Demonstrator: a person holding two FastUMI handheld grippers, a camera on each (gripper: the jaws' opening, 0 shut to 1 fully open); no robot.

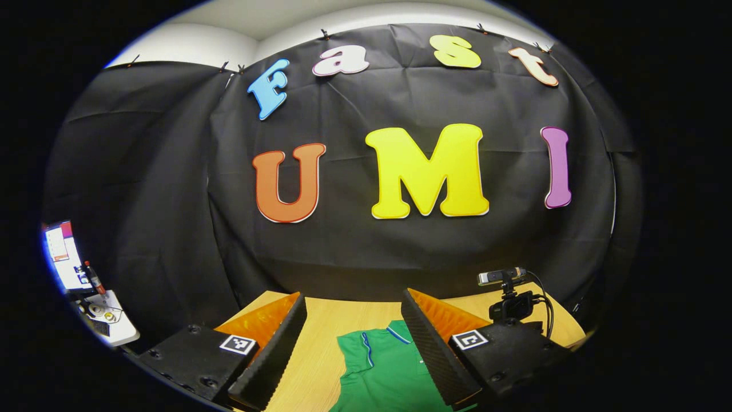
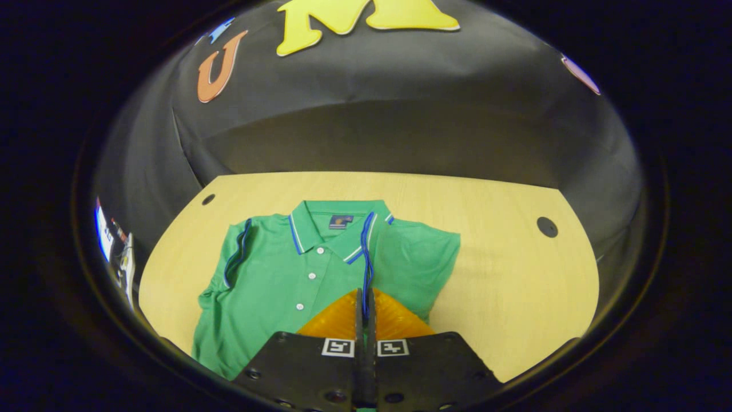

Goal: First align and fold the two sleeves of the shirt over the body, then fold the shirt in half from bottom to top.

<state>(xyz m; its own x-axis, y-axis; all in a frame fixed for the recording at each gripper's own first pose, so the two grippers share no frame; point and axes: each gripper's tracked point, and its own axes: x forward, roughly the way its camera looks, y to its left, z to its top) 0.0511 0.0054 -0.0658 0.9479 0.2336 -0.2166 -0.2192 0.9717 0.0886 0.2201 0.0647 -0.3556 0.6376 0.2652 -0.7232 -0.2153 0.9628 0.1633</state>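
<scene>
The green polo shirt (image 2: 297, 274) lies flat, front up, on the pale wooden table (image 2: 514, 286) in the lower centre of the right gripper view, collar toward the black cloth wall. A small dark label sits inside its collar; the writing on it is too small to read. The right gripper (image 2: 365, 303) is clenched, its fingers pressed together on the shirt's blue-trimmed sleeve edge (image 2: 366, 257), drawn across the chest.

In the left gripper view, the left gripper (image 1: 351, 320) is released, fingers wide apart above the table, with the shirt's collar end low between them. A small camera on a stand (image 1: 509, 297) appears at lower right, and a lit screen (image 1: 63, 257) at the far left edge.
</scene>
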